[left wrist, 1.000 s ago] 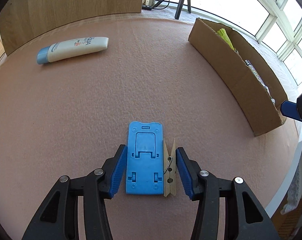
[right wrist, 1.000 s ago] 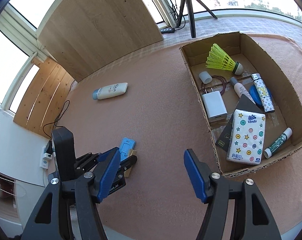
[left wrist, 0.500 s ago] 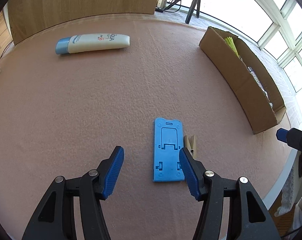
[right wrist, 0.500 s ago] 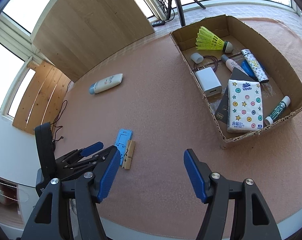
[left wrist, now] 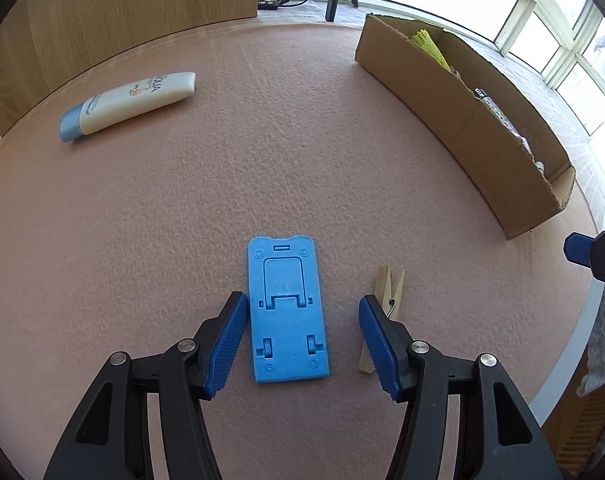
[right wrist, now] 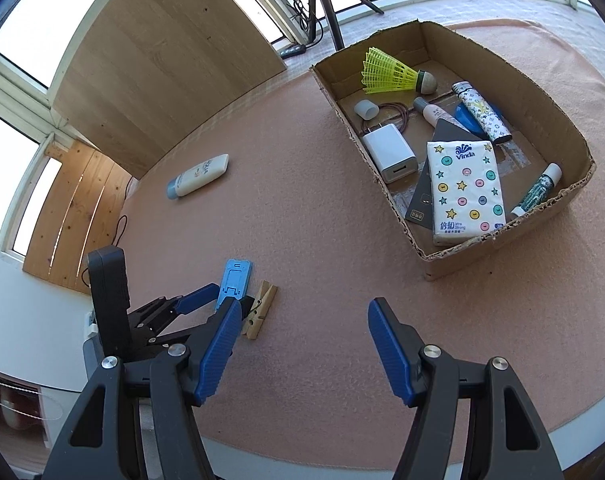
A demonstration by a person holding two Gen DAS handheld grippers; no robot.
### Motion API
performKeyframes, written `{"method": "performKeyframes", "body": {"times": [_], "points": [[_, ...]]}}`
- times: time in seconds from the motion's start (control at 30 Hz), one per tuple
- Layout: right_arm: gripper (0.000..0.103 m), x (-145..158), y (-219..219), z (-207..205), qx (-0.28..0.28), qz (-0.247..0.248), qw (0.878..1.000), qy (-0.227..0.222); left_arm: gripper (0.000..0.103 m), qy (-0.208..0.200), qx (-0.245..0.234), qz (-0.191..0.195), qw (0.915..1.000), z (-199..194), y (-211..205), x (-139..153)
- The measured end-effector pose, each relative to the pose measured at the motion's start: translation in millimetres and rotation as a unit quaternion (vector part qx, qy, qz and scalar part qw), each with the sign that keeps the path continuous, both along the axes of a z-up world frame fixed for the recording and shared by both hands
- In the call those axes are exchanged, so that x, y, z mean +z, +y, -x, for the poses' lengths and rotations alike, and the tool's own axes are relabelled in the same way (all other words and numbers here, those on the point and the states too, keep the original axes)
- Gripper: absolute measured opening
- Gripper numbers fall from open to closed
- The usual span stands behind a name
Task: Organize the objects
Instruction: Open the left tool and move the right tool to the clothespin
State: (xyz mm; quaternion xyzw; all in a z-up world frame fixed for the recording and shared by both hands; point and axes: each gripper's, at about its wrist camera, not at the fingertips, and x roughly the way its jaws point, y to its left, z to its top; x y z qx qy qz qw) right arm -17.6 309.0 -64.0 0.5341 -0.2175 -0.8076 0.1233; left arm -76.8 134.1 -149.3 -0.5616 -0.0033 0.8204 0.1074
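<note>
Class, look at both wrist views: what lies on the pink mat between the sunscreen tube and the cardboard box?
Nothing: between the sunscreen tube and the cardboard box the pink mat is bare, clearest in the right wrist view.

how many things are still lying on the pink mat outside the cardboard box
3: a sunscreen tube at the far left, a blue phone stand between the left tongs, and a wooden clothespin just right of it. None appear hidden.
</note>
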Motion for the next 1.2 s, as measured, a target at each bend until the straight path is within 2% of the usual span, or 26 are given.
{"method": "performKeyframes", "body": {"times": [0.17,0.4,0.53,0.63,0.87,1.0,1.1,1.2], "points": [[0.062,1.2,-4.2,2.2,0.005,0.0,1.0,0.001,0.061,0.001,-0.008,0.004,1.0,5.3,10.5,1.5],[0.062,0.2,-13.2,3.7,0.011,0.0,1.0,-0.003,0.061,-0.001,-0.008,-0.002,1.0,1.8,-7.5,1.7],[0.062,-4.5,-27.2,3.3,0.023,0.0,1.0,-0.01,0.055,0.002,-0.008,-0.004,1.0,2.2,-15.0,0.5],[0.062,-12.8,-39.4,3.9,0.031,-0.002,0.999,-0.024,0.051,0.003,-0.008,-0.007,0.9999,0.5,-21.0,1.3],[0.062,-44.3,-61.1,12.5,0.034,-0.004,0.997,-0.066,0.049,0.002,0.002,-0.01,0.9999,-8.2,-46.3,3.0],[0.059,-57.7,-65.9,21.5,0.021,0.0,0.996,-0.082,0.049,0.0,0.014,-0.02,0.9997,-10.6,-59.7,1.8],[0.049,-63.6,-71.9,28.0,0.021,-0.01,0.996,-0.091,0.049,0.0,0.023,-0.025,0.9994,-10.8,-68.8,-0.1],[0.046,-68.1,-79.2,32.9,0.023,-0.024,0.995,-0.097,0.048,0.002,0.029,-0.031,0.9991,-14.0,-79.9,-0.7]]}}
